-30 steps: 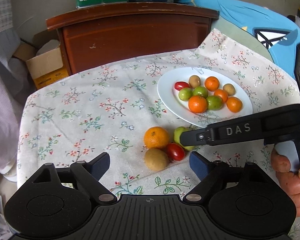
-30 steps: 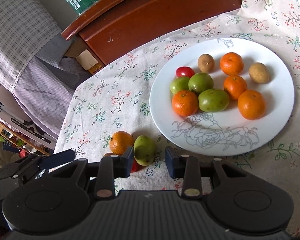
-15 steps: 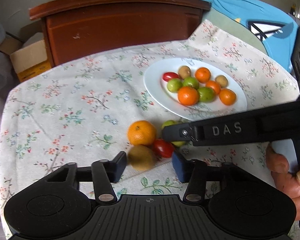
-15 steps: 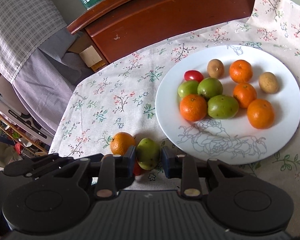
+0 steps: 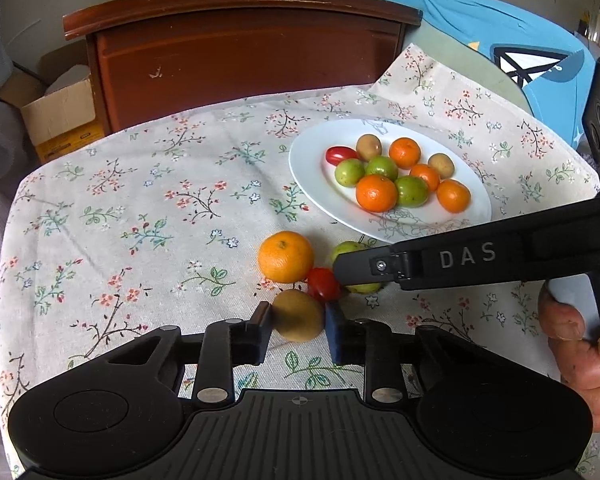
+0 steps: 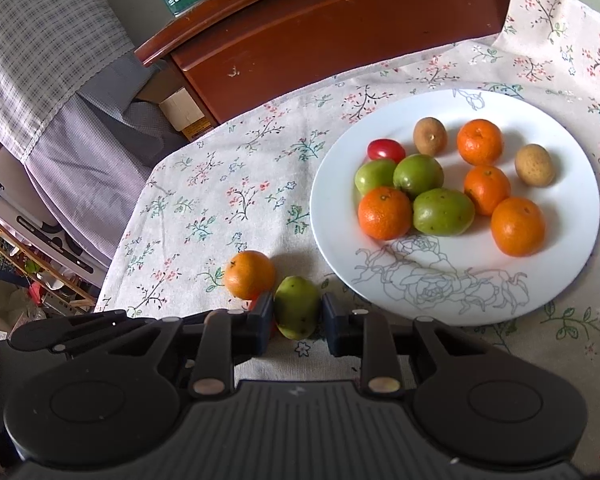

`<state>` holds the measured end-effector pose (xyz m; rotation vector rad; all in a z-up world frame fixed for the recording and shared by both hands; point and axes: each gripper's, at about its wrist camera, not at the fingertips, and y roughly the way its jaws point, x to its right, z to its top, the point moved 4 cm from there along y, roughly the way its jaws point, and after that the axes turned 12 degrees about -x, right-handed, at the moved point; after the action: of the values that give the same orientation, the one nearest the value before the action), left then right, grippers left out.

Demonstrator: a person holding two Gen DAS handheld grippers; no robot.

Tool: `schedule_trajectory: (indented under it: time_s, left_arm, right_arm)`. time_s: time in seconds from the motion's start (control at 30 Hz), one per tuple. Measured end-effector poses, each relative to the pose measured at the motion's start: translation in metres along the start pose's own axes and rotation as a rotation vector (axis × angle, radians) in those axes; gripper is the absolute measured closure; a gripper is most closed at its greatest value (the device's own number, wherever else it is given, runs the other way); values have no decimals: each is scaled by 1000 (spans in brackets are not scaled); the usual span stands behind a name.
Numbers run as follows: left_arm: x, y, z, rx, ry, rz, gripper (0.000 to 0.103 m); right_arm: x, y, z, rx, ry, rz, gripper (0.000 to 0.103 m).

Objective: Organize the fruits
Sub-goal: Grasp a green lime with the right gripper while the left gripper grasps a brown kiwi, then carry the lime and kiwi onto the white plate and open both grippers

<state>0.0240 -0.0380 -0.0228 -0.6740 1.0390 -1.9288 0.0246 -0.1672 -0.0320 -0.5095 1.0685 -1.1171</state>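
Observation:
A white plate [image 5: 312, 168] [image 6: 560, 280] holds several oranges, green fruits, brown fruits and a red tomato. On the cloth before it lie an orange [image 5: 285, 256] [image 6: 249, 274], a red tomato [image 5: 322, 283], a green fruit [image 6: 297, 306] [image 5: 346, 249] and a brown fruit [image 5: 298, 315]. My left gripper [image 5: 298, 330] is shut on the brown fruit, which rests on the cloth. My right gripper [image 6: 297, 322] is shut on the green fruit; its black body [image 5: 480, 256] crosses the left wrist view.
A floral tablecloth [image 5: 140, 208] covers the table. A brown wooden cabinet [image 5: 240, 52] stands behind it, with a cardboard box [image 5: 60, 116] to its left. A blue cloth [image 5: 500, 40] lies at the back right. Grey checked fabric [image 6: 52, 60] hangs left.
My left gripper has moved in and closed from wide open onto the brown fruit. My right gripper has closed in on the green fruit.

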Motion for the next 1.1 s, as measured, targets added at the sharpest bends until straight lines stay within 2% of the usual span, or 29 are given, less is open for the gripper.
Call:
schedule_trajectory:
  time_s: [0.4,0.67,0.93,1.1]
  left_arm:
    - [8,-14,-4,29,8,31,77]
    - [10,-24,-9,55,-28,53,77]
    - [7,-39,-6,91,-96,15,77]
    - [13,-55,2,129,-89,6,77]
  right_arm:
    - [-5,-26,-19,23,-33,-26,77]
    - [-2,-46,-32,56,-9,-38,77]
    - [0,-76,-32,120,-7,-42,77]
    - [4,-103,-24,176,-10,-28,77]
